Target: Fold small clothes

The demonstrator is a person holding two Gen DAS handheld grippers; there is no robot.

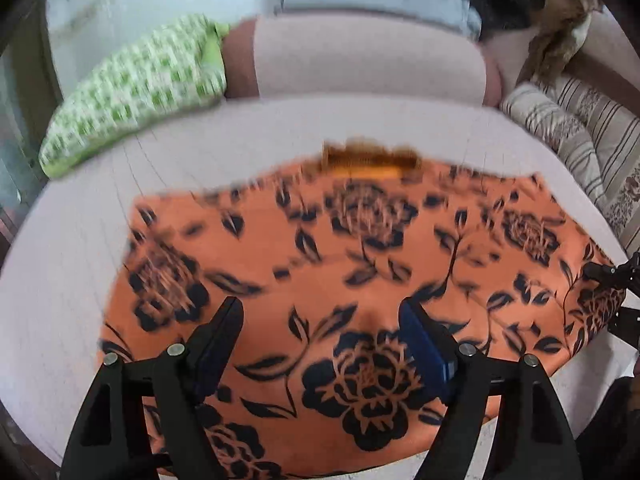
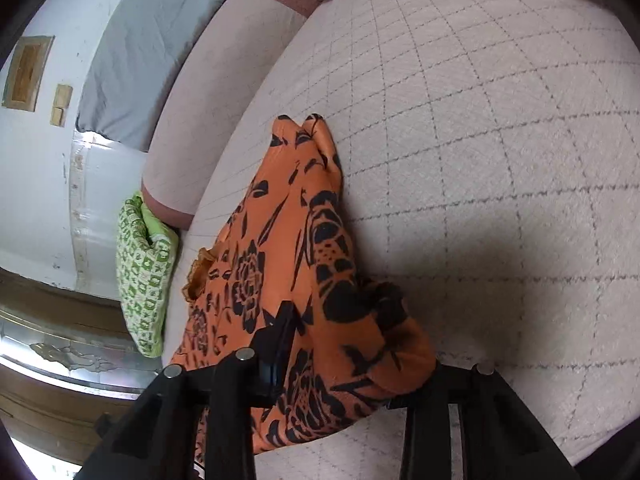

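Observation:
An orange garment with black flowers (image 1: pixel 320 248) lies spread flat on the white quilted bed (image 1: pixel 72 248), a small collar tab at its far edge. My left gripper (image 1: pixel 320 316) hovers open just above its near middle, with nothing between the fingers. At the far right of the left wrist view, my right gripper (image 1: pixel 612 280) holds up the garment's right corner. In the right wrist view the orange garment (image 2: pixel 304 240) is bunched in the right gripper (image 2: pixel 344 320). The left finger (image 2: pixel 280 340) presses against the cloth, and fabric drapes over and hides the other finger.
A green-and-white patterned cloth (image 1: pixel 136 92) (image 2: pixel 144 272) lies at the bed's far left edge. A pale bolster (image 1: pixel 360 60) runs along the back. Striped bedding (image 1: pixel 580 132) and a dark and brown pile of clothes (image 1: pixel 532 4) sit at the back right. Bare quilt (image 2: pixel 500 160) stretches right of the garment.

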